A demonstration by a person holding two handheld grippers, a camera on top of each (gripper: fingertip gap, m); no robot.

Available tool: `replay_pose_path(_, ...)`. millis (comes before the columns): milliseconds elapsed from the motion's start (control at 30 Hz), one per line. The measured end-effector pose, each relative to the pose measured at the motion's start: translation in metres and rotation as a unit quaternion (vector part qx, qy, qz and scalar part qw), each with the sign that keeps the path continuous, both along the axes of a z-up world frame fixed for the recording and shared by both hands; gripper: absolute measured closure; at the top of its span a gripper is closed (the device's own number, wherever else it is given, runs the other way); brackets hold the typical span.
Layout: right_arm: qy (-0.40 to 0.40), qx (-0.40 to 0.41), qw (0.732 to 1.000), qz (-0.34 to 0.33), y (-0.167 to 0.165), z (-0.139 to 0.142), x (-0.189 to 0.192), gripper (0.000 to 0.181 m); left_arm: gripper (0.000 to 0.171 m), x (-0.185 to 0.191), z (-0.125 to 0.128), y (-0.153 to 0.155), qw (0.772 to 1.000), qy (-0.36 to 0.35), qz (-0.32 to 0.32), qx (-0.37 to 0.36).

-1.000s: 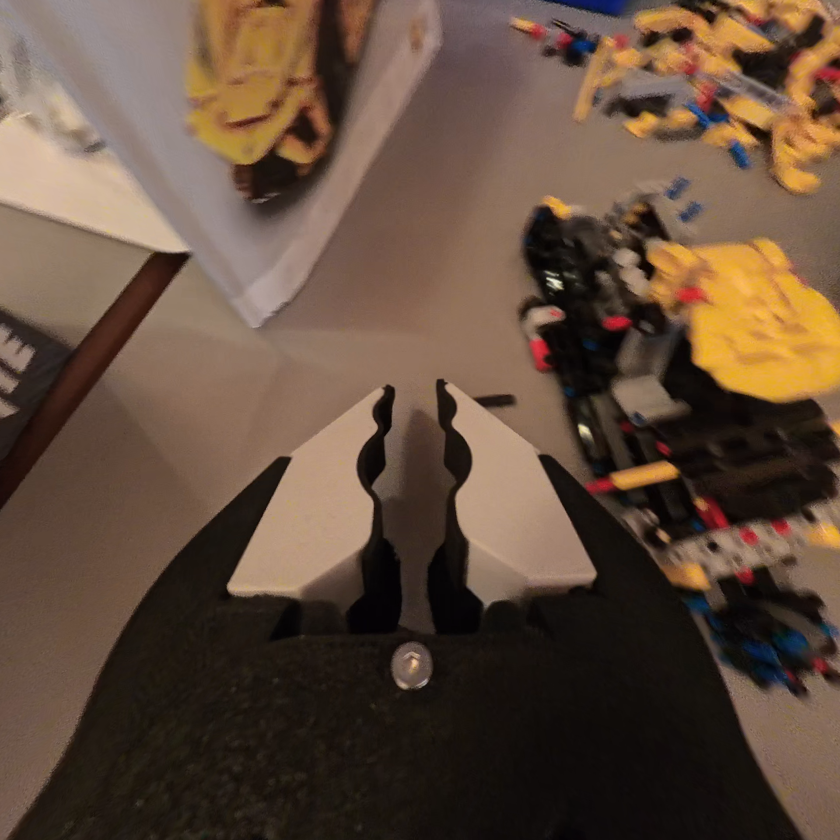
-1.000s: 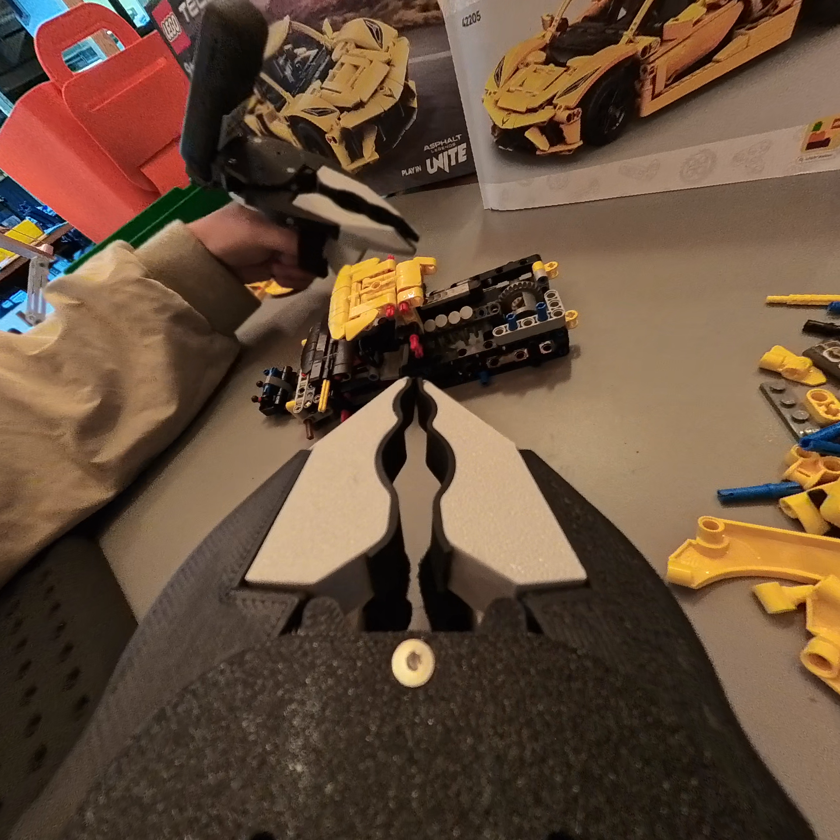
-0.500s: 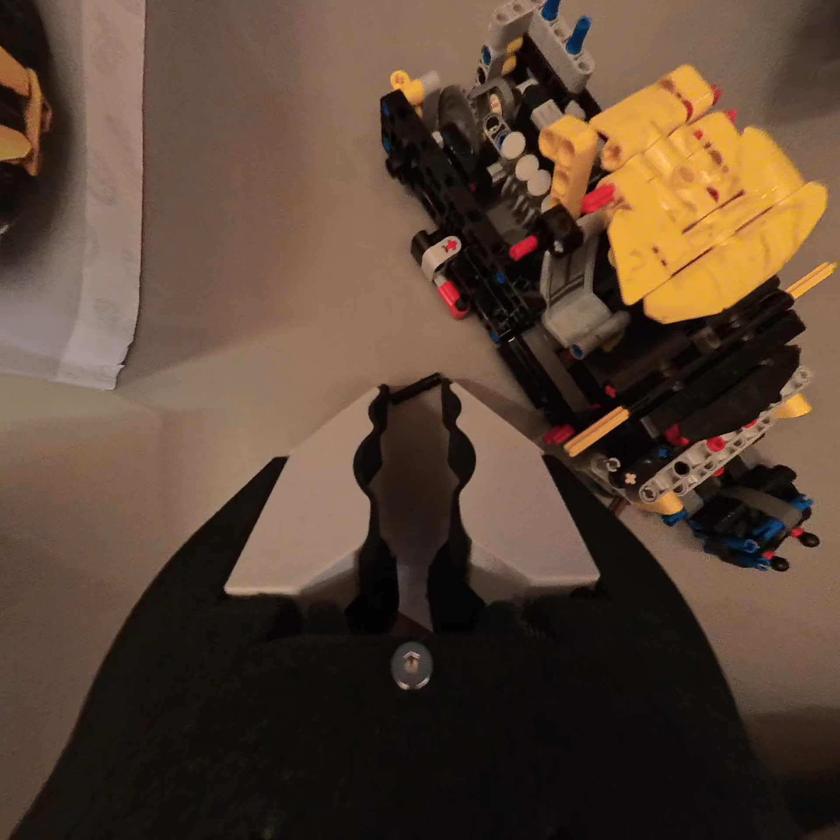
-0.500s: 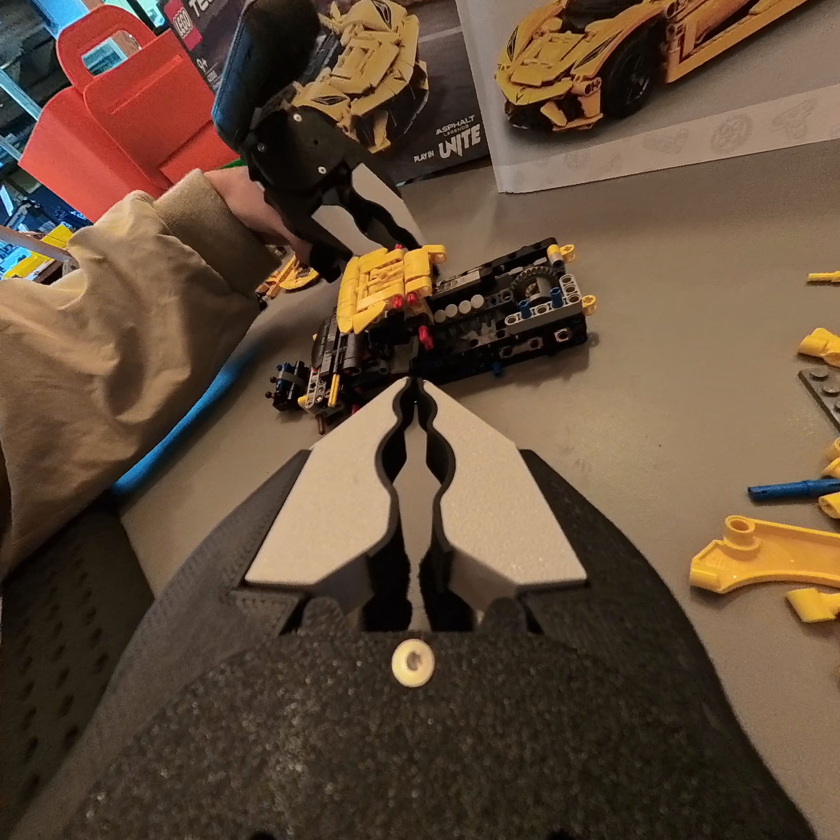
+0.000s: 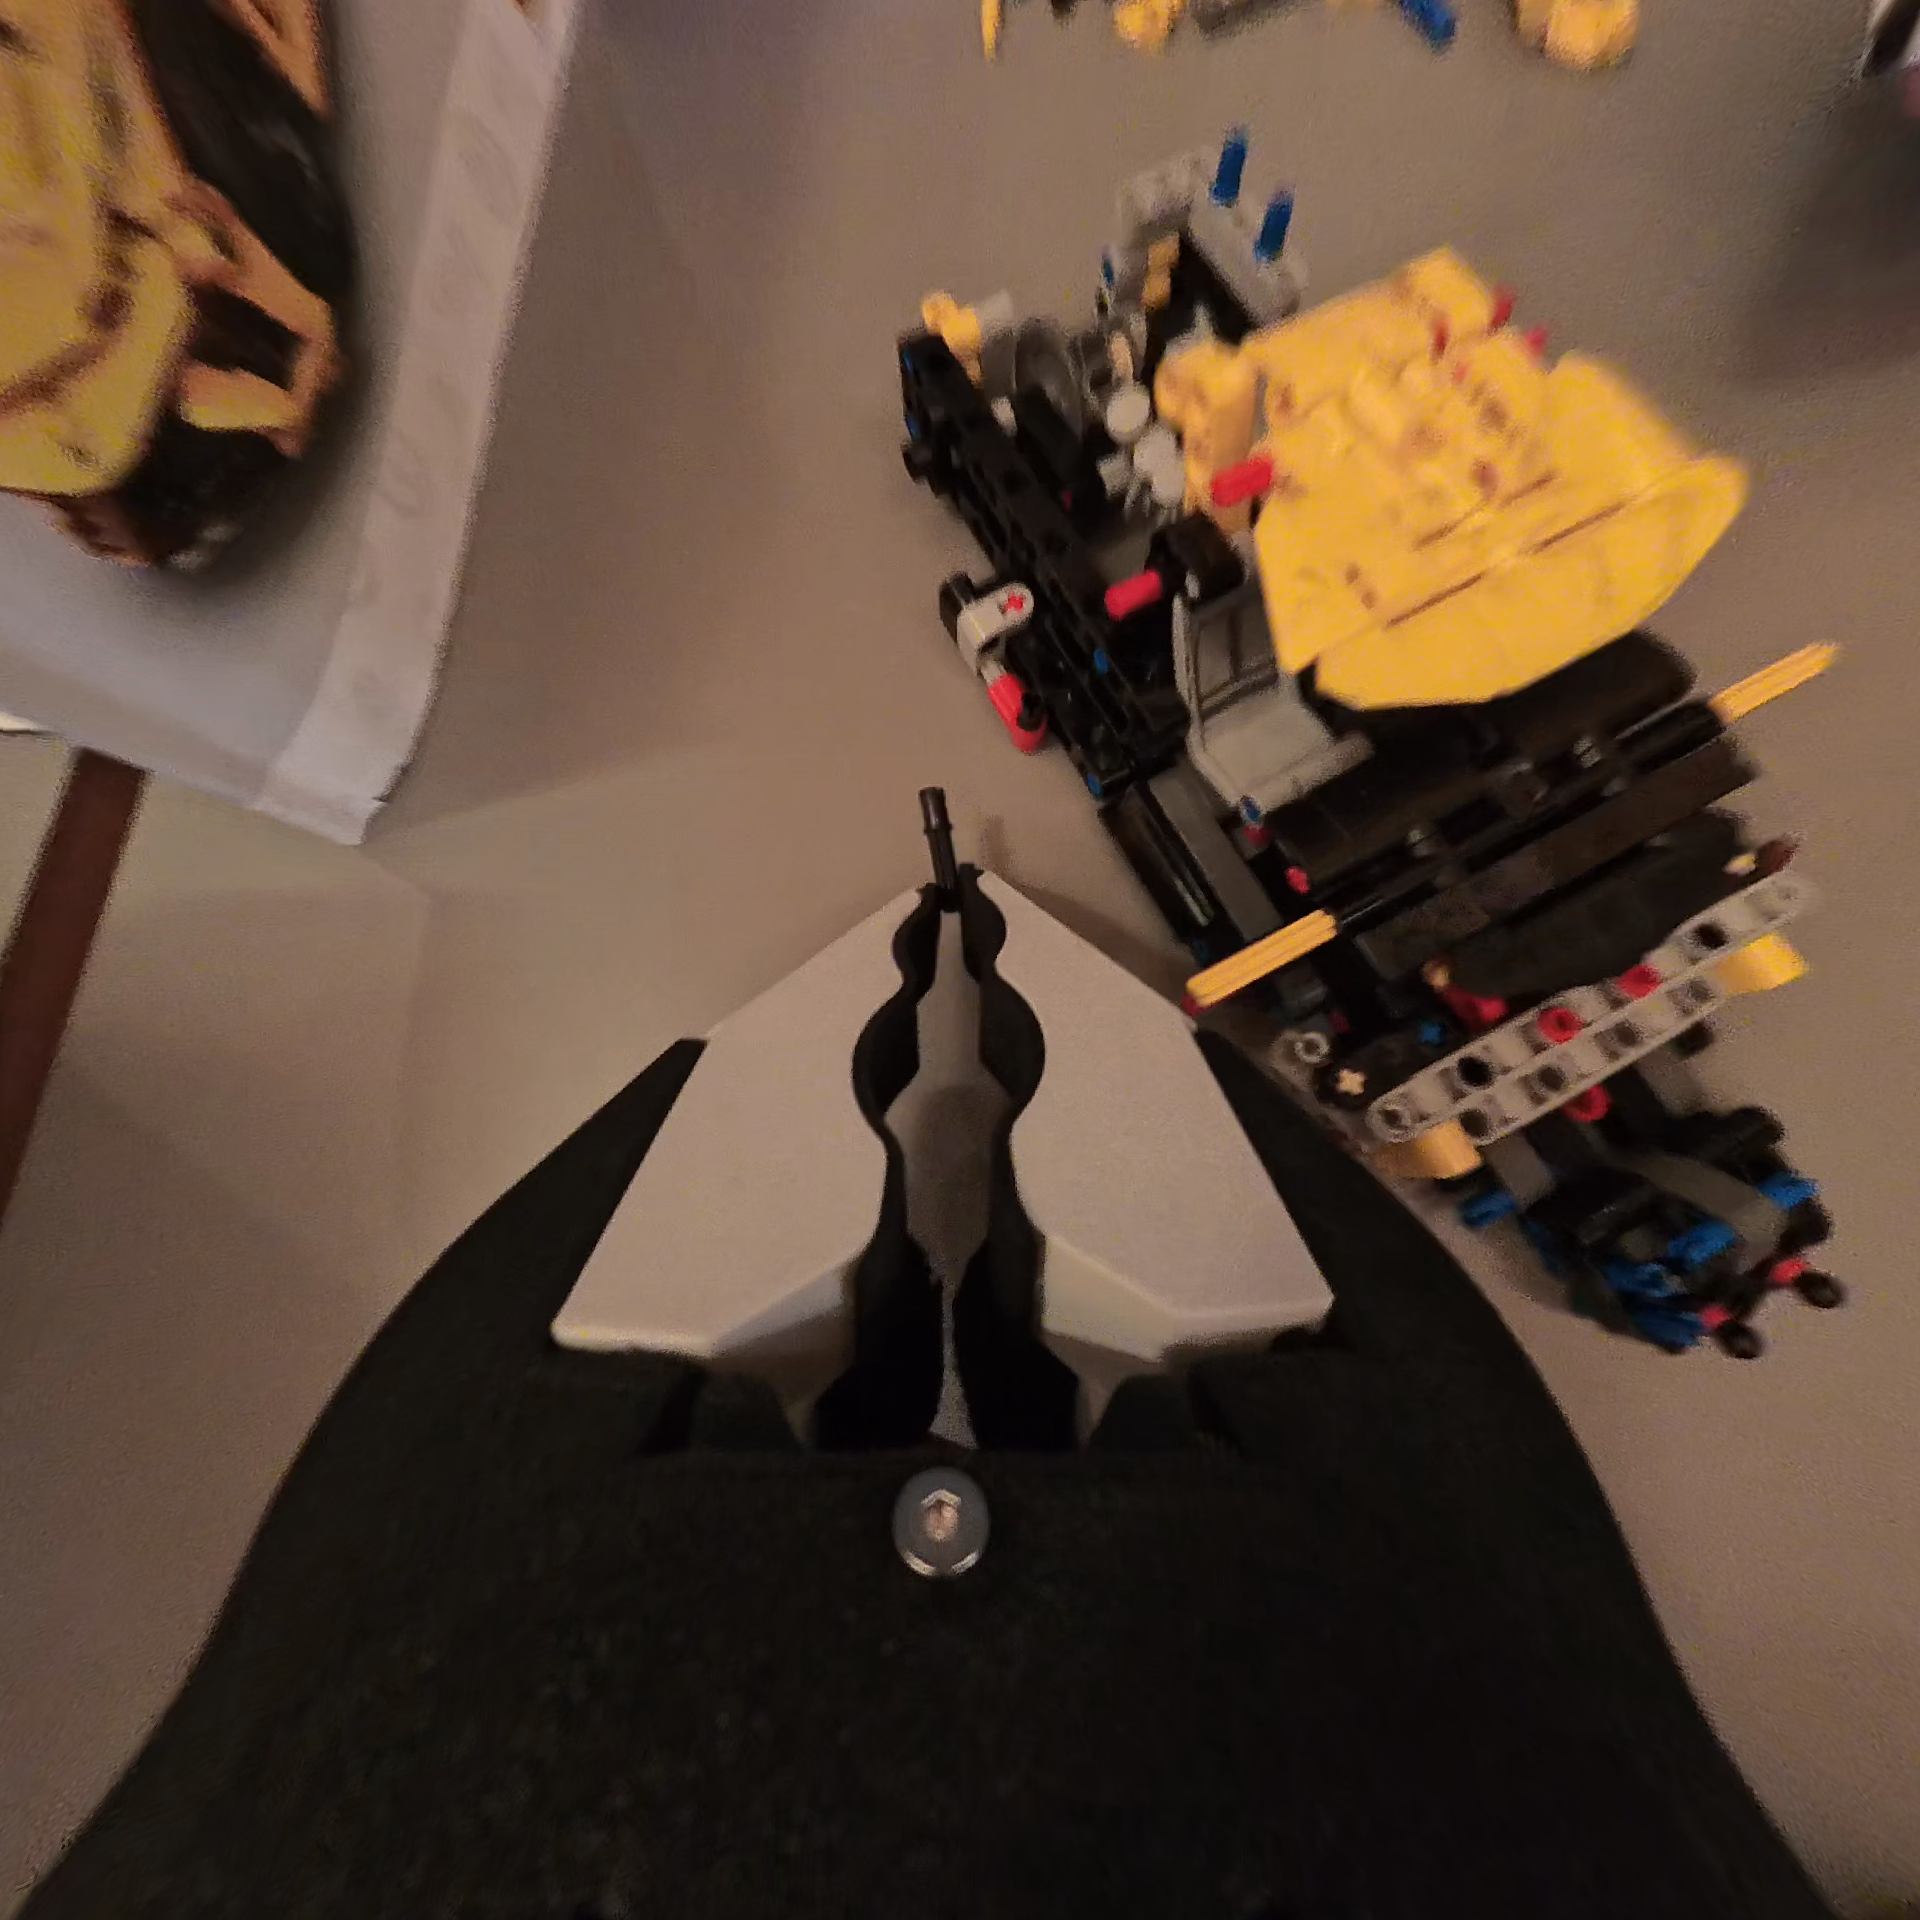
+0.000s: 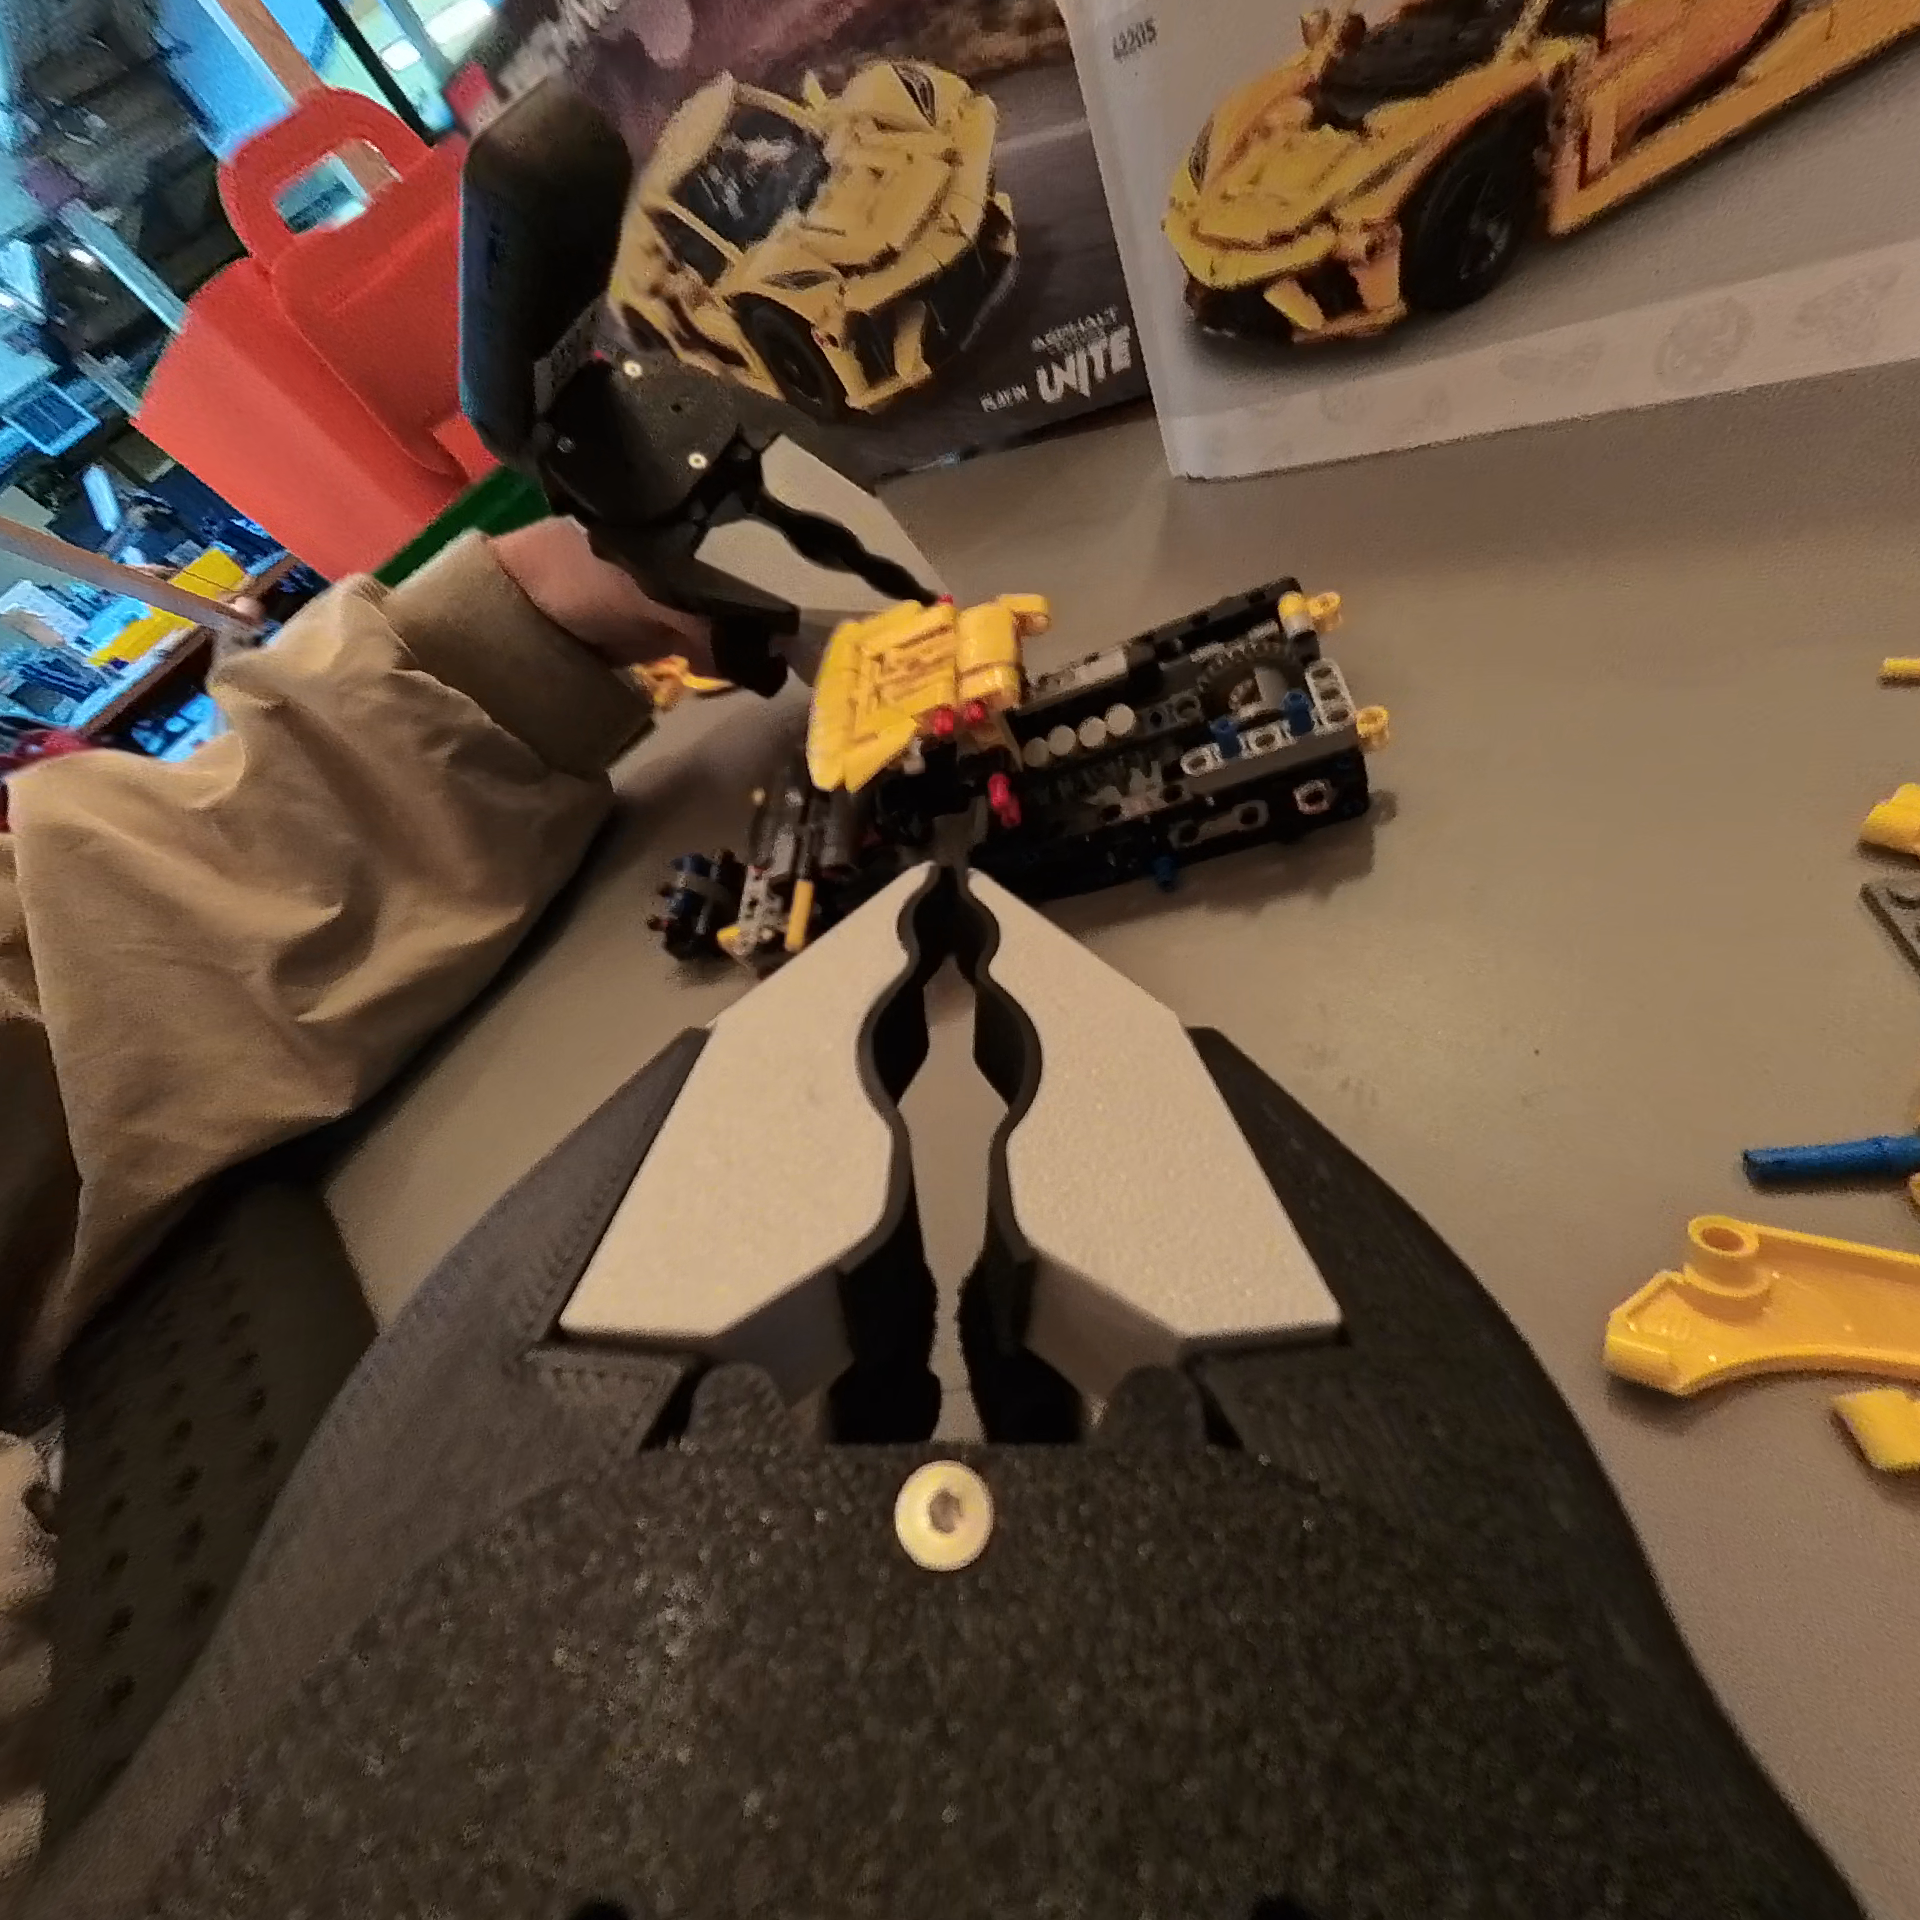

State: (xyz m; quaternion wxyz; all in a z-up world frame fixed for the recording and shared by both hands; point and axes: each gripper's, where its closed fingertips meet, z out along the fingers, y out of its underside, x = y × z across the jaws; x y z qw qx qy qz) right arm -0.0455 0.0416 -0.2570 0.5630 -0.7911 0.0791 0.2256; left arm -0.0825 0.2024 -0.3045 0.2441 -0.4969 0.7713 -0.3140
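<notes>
A small black pin sticks out from the tips of the left gripper, pinched there above the grey table — just left of the half-built yellow-and-black brick car. The right gripper hangs nearly closed and empty, near that car's side. Loose yellow pieces lie to its right; a printed box stands behind.
</notes>
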Motion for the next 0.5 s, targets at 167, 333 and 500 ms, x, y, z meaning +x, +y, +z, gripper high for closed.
replay_pose_path(167, 0.065, 0.152, 0.982, 0.085, -0.002, 0.059, -0.034, 0.16, 0.169, -0.006, 0.107, -0.049, 0.977, -0.149, 0.02, -0.152)
replay_pose_path(333, 0.143, 0.252, 0.949, 0.12, -0.013, 0.097, -0.042, 0.15, 0.168, -0.013, 0.159, -0.155, 0.906, -0.216, -0.032, -0.362)
replay_pose_path(500, 0.22, 0.307, 0.911, 0.166, -0.035, 0.123, -0.043, 0.161, 0.168, -0.011, 0.152, -0.2, 0.906, -0.214, -0.055, -0.361)
